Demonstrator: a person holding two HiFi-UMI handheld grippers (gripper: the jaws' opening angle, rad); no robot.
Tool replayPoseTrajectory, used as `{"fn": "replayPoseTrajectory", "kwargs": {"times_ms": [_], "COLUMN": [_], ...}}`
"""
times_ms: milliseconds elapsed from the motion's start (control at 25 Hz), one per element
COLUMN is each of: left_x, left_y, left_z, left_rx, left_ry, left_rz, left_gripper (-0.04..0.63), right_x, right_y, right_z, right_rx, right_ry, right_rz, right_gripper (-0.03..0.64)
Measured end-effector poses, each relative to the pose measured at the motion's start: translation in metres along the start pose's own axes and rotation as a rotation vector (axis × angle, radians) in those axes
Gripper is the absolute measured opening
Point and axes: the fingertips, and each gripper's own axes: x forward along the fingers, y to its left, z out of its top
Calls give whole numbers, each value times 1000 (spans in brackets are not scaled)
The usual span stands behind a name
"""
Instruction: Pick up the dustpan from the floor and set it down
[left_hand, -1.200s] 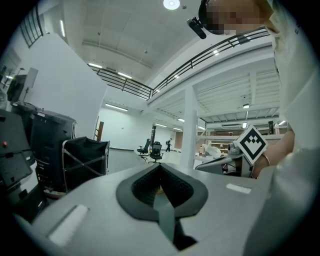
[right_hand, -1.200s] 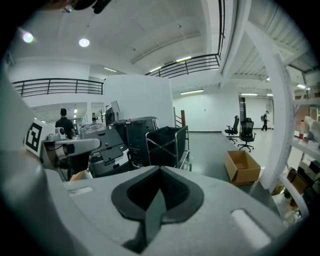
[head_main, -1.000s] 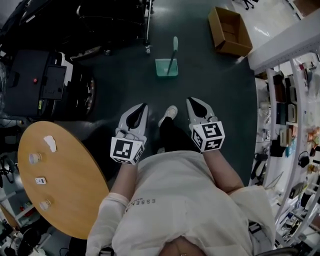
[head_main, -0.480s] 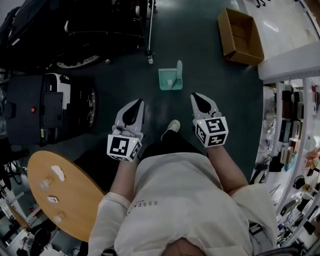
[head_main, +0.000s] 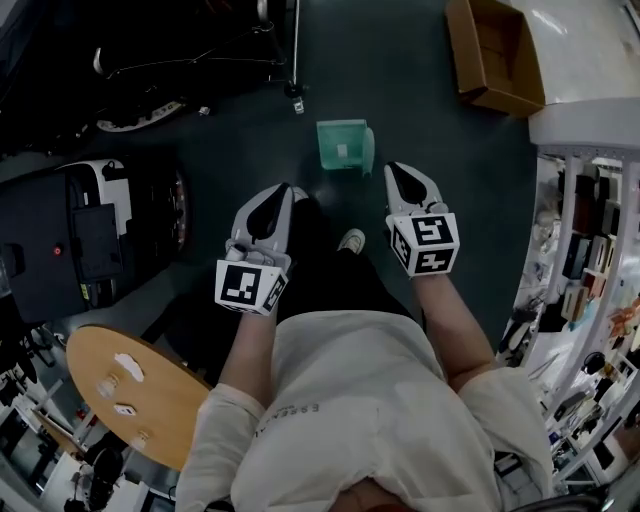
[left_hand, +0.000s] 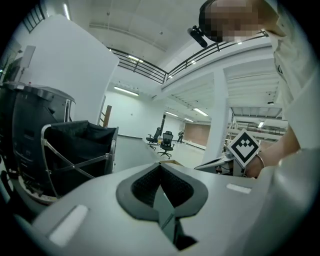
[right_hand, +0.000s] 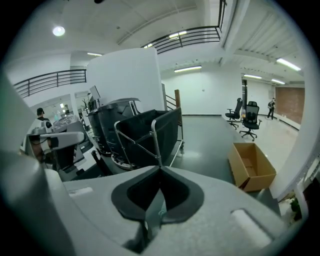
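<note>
The green dustpan (head_main: 343, 146) stands on the dark floor with its handle upright, seen only in the head view. It is just ahead of and between my two grippers. My left gripper (head_main: 283, 190) hangs short of it on the left, jaws shut and empty. On the right my right gripper (head_main: 392, 168) is close beside the dustpan's handle, also shut on nothing. The closed jaws of the left gripper (left_hand: 160, 166) and of the right gripper (right_hand: 160, 169) fill each gripper view, and neither view shows the dustpan.
An open cardboard box (head_main: 495, 55) lies on the floor at the far right. A black wheeled cart (right_hand: 145, 132) stands to the far left, a dark machine (head_main: 80, 240) at the left. A round wooden table (head_main: 140, 390) is behind left, shelving (head_main: 590, 250) along the right. The person's shoe (head_main: 352, 240) is below the dustpan.
The person has walked forward, so the dustpan has come from well ahead to just in front of both grippers. Both grippers stayed shut and empty.
</note>
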Motion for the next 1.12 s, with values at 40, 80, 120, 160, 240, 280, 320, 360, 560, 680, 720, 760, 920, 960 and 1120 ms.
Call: {"fn": "replayPoseTrajectory", "kwargs": {"times_ms": [40,80,120,160,240,280,320,360,560,680,720,760,920,960,1120], "left_x": [8,15,23,32,49,58,66,73,109,122,124,125,123,121,112], "left_y": [6,11,17,23,38,46,53,59,75,82,84,87,94,95,91], "left_z": [-6,-11,-15,-18,-17,-18,-20,-23,-51,-66,-70,-73,-87,-89,-86], "left_rx": [-14,-28,-37,-40,-40,-41,-46,-50,-42,-46,-48,-51,-72,-76,-82], "left_ry": [18,37,50,56,49,42,38,38,79,103,108,113,136,140,147], "left_rz": [-10,-19,-27,-31,-23,-17,-12,-11,-34,-45,-46,-44,-29,-22,-23], "left_gripper": [18,18,18,18,18,18,18,18,18,18,18,18,18,18,18], "right_x": [10,21,33,45,73,87,100,111,156,175,180,184,194,194,186], "right_y": [-4,-8,-12,-17,-23,-25,-27,-29,-33,-31,-32,-33,-38,-38,-36], "right_z": [-4,-9,-15,-21,-35,-43,-51,-59,-101,-127,-132,-134,-135,-134,-136], "right_rx": [6,16,34,57,100,113,120,122,123,138,142,143,173,190,215], "right_ry": [23,49,75,100,149,174,198,220,335,402,410,411,396,396,416], "right_rz": [-21,-44,-66,-82,-92,-94,-96,-99,-84,-65,-71,-82,-128,-132,-125], "right_gripper": [-8,-8,-8,-8,133,143,176,207,232,232,229,212,97,87,48]}}
